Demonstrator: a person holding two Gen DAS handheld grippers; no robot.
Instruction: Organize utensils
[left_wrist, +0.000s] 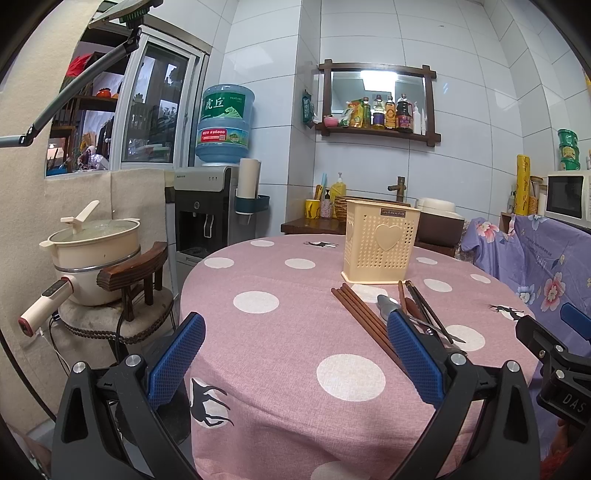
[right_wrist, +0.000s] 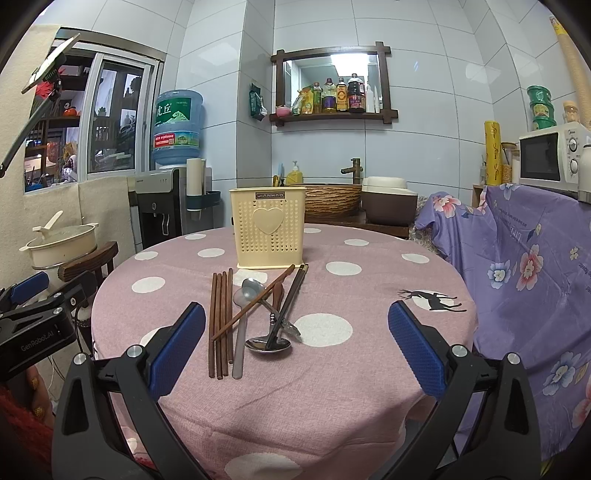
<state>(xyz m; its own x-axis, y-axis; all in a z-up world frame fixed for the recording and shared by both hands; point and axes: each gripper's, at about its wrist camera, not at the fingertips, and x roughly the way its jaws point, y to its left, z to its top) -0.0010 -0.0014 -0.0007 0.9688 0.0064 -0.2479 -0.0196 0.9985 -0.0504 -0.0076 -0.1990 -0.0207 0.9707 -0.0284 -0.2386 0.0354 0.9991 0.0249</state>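
A cream perforated utensil holder (right_wrist: 267, 229) with a heart on its front stands upright at the far side of the round pink dotted table (right_wrist: 332, 406). In front of it lies a loose pile: several brown chopsticks (right_wrist: 219, 321), a grey spoon (right_wrist: 242, 325), a metal spoon (right_wrist: 267, 344) and dark chopsticks (right_wrist: 290, 302). My right gripper (right_wrist: 295, 308) is open, hovering just short of the pile with nothing held. My left gripper (left_wrist: 295, 319) is open too, to the left of the brown chopsticks (left_wrist: 362, 317) and holder (left_wrist: 380, 243); its right pad hides part of the pile.
A cream pot (left_wrist: 96, 240) sits on a stool left of the table, beside a water dispenser (left_wrist: 207, 206). Behind the table is a basin counter (right_wrist: 332, 199). A purple floral cloth (right_wrist: 524, 266) covers furniture on the right, under a microwave (right_wrist: 550, 158).
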